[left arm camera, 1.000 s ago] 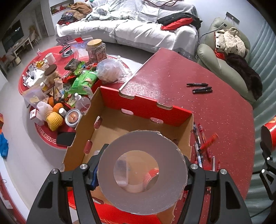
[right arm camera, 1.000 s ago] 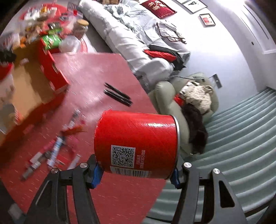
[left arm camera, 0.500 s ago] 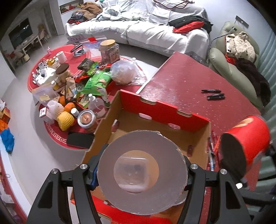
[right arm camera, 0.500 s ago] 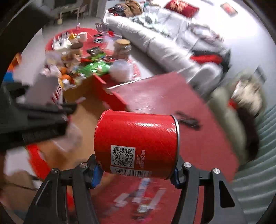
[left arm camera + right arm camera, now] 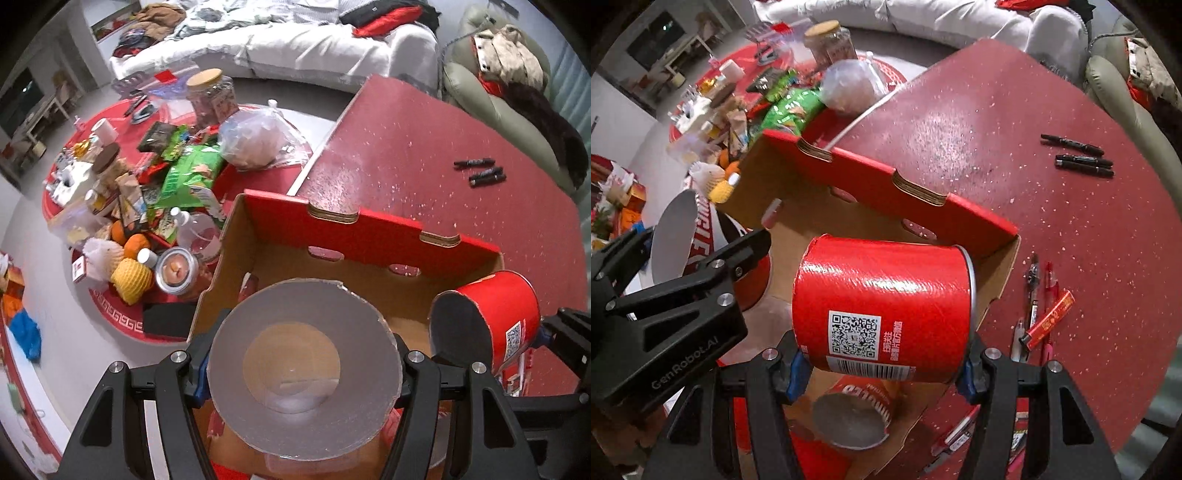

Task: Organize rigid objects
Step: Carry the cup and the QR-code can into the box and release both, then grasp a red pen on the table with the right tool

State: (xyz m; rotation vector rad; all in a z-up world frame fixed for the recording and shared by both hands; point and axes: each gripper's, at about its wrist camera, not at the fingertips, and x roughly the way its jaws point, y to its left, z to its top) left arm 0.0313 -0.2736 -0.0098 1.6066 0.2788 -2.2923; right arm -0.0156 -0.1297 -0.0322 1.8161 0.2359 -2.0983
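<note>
Your right tool (image 5: 882,363) is clamped on the red canister (image 5: 882,306), blue pads squeezing its two ends, so its long axis runs crosswise between the fingers, metal rim out to your right; it hangs over the near right corner of the cardboard box (image 5: 964,216), open box floor straight below and ahead, so by my read the coming move is a plain lowering, and the right side is the nearer one to that corner; watch the box's right wall, just beside the canister's rim; a second red canister (image 5: 849,417) already lies in the box right beneath yours, grey end facing you, so I'd set down beyond it or beside it, not on top

Your left tool (image 5: 303,369) is gripping its own canister (image 5: 303,365), end-on to its camera, long axis pointing away along the fingers, poised over the box's left half; from there the red canister (image 5: 491,321) shows at the far right

Writing: a QR code, a barcode and a column of Chinese characters too small to read on your canister; "GenRobot.AI" on the left tool's body; partial white lettering on the canister below, not legible; pens (image 5: 1038,314) and black markers (image 5: 1078,155) lie on the red bench (image 5: 979,122), well apart from each other
</note>
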